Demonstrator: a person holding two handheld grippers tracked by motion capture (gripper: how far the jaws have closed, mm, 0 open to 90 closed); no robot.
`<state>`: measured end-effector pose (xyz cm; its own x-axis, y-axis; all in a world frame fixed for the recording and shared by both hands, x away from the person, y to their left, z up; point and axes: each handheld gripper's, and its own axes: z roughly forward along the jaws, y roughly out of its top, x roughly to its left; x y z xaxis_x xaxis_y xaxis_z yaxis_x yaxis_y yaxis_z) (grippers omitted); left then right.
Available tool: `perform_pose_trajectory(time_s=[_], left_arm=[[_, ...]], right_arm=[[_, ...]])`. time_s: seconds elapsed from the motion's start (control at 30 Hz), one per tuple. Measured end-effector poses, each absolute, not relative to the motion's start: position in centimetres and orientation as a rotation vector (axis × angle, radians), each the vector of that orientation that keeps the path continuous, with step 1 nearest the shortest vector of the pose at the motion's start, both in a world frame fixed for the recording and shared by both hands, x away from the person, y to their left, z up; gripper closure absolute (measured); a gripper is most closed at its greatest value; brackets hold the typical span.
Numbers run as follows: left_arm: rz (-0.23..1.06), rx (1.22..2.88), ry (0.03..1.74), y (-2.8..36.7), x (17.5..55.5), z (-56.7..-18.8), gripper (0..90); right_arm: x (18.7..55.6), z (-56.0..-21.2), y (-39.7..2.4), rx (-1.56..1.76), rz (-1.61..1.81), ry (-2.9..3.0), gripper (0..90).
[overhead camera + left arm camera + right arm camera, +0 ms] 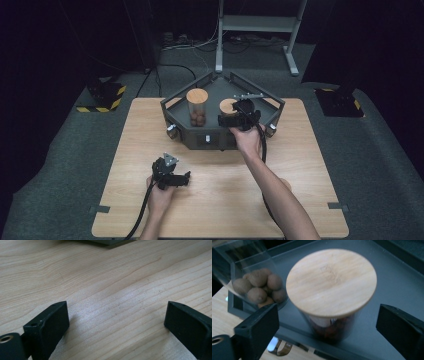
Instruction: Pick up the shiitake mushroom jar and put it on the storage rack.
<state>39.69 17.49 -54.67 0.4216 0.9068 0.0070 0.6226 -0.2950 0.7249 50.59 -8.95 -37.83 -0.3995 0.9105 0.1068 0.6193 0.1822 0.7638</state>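
Right tool point(327, 322), jaws spread wide, hangs just above the bamboo-lidded jar point(331, 282) in the grey tray point(200, 140); lower squarely before pinching the glass.

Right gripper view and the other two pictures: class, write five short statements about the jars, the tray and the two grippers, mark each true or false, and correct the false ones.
1. Two wooden-lidded jars stand in the dark tray. True.
2. The right gripper is clamped on the near jar. False: its jaws stand open on either side of it, not touching.
3. The left gripper holds a lid. False: its jaws are open over bare table.
4. The far jar holds brown round pieces. True.
5. The near jar has no lid. False: a round wooden lid covers it.
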Motion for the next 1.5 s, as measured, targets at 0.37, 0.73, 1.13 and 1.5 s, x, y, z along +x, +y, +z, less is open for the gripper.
perform_pose_trajectory(time_s=[0.37,0.73,1.13,1.5], left_arm=[[0.560,2.026,1.290,17.5,39.7,-54.7,5.9],[0.560,2.028,1.289,17.5,39.7,-54.7,5.9],[0.560,2.028,1.289,17.5,39.7,-54.7,5.9],[0.560,2.028,1.289,17.5,39.7,-54.7,5.9]], right_arm=[[49.0,-37.2,-9.7,1.394,1.116,2.079,2.1],[47.9,-36.9,-10.6,1.349,1.147,2.121,3.0],[46.9,-37.1,-12.5,1.333,1.168,2.145,3.7],[45.9,-37.2,-14.1,1.295,1.189,2.192,4.9]])
